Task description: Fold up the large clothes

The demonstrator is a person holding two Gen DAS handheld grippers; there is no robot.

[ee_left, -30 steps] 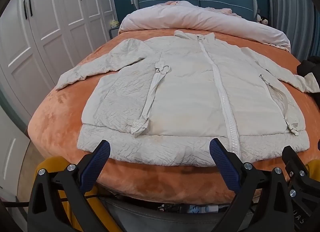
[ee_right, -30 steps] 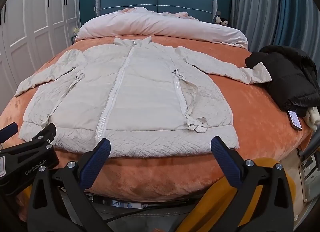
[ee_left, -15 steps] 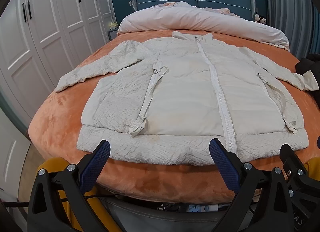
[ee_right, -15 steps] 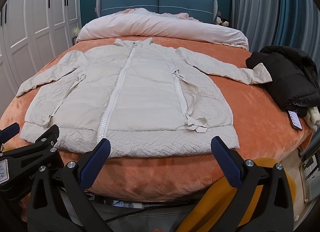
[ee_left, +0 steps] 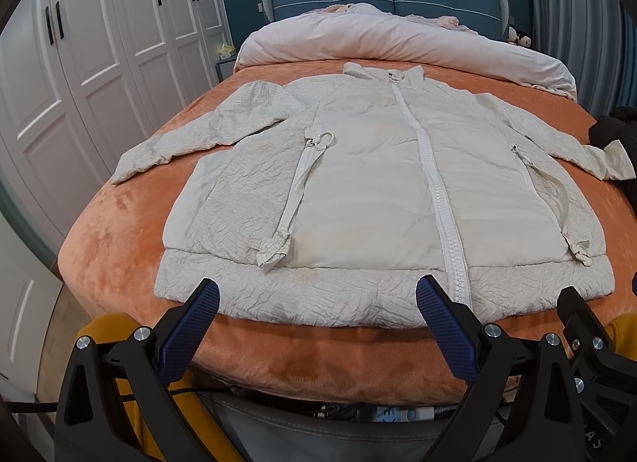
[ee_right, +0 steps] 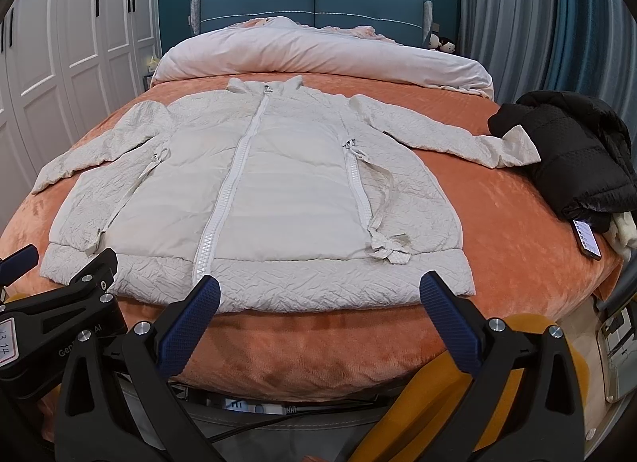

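Left claw open, blue pads spread wide, gripping nothing, hovering off the foot of the bed. Right claw same: open, empty, beside the left one at the bed's near edge.

White jacket lies flat, front up, zipped, directly ahead of both claws; its hem is the closest part, just past the pads but not touching them. Left sleeve runs out ahead-left of the left claw, right sleeve ahead-right of the right claw, its cuff touching the black jacket far right. Phone sits at the bed edge right of the right claw. Pink duvet is bunched well beyond the collar.

Change over the last second: almost none in the garment; no fold, no shift. Both views edge slightly in and up, so the claws are drifting closer to the hem. Means the task is at its very start: approach phase, nothing folded. Likely next: grab a sleeve or side edge and bring it over the zipper. Puffy fabric may spring back.
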